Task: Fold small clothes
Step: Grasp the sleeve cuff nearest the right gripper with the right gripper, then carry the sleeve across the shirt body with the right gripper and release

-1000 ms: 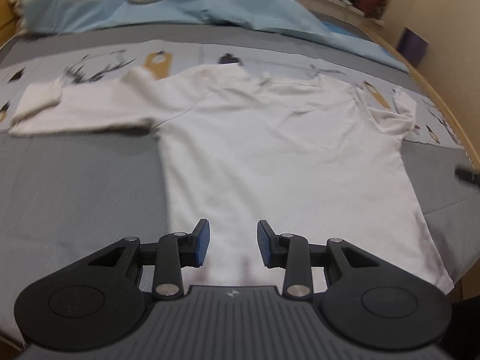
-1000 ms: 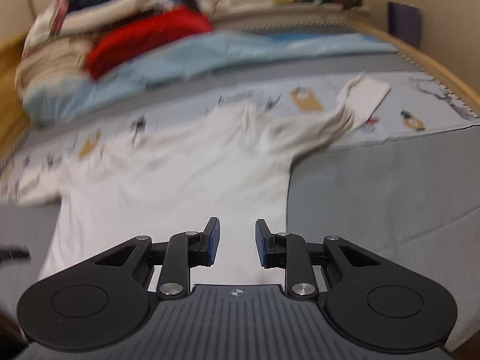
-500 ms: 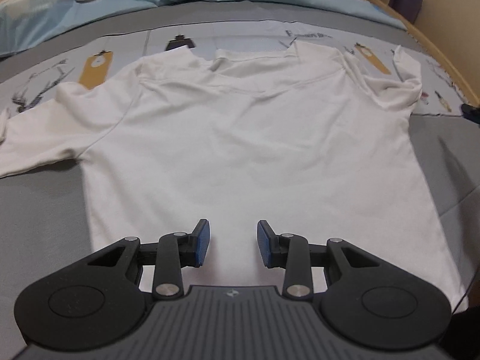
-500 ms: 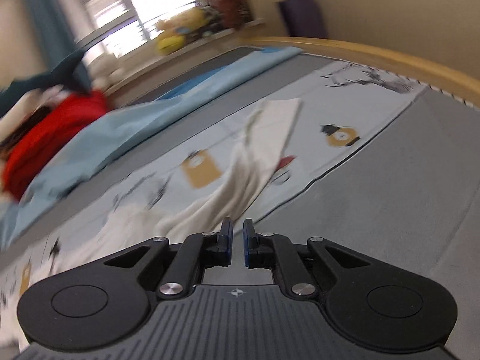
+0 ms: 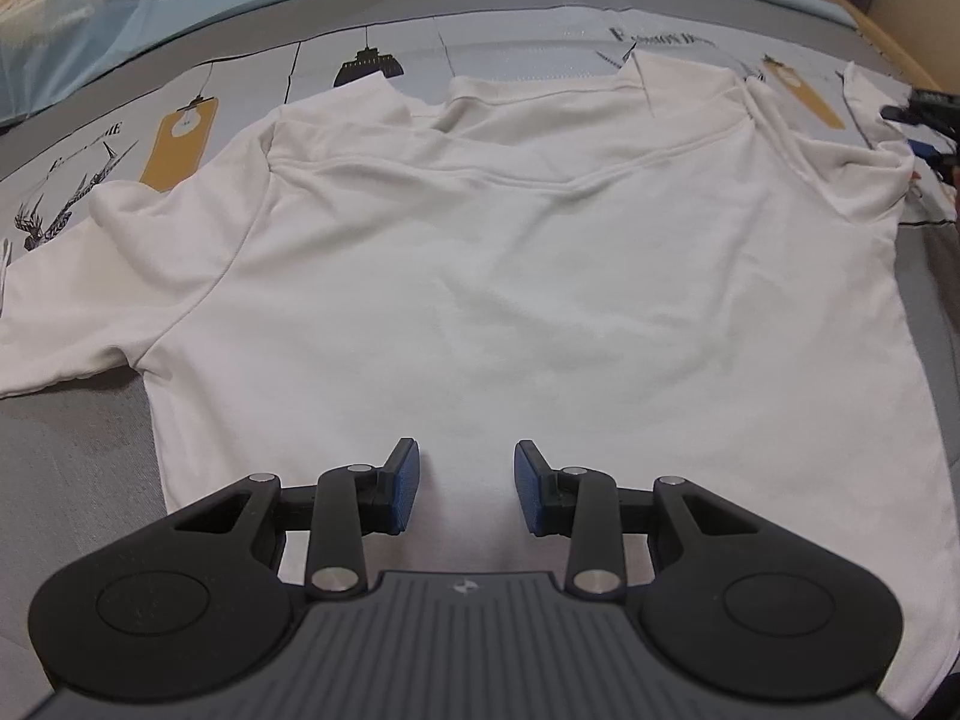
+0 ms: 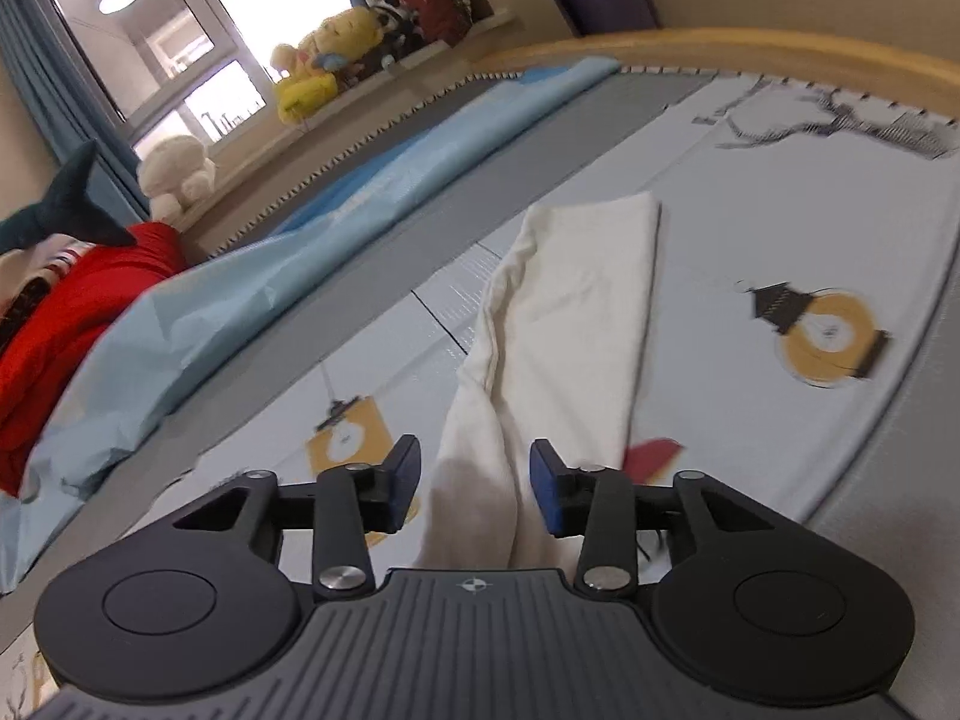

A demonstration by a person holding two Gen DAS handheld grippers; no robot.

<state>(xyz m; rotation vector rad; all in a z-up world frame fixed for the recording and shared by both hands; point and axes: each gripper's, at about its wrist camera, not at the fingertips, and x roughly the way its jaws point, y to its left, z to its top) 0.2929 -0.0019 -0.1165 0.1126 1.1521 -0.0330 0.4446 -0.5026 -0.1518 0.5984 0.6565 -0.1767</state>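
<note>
Grey bedding with lamp prints lies under a white shirt spread flat, collar away from the camera, in the left wrist view. The left gripper hangs over the shirt's lower part, jaws wide apart, holding nothing.

From the right wrist, a window sill carries plush toys. The right gripper is open, astride the bunched sleeve, fingers not pressed on it.

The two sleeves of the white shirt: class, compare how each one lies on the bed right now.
The left sleeve lies spread flat beside the body; the right sleeve is bunched and creased near the shoulder. The left gripper hovers over the hem, away from its sleeve; the right gripper straddles its sleeve, open. Both sleeves are white and unfolded.
</note>
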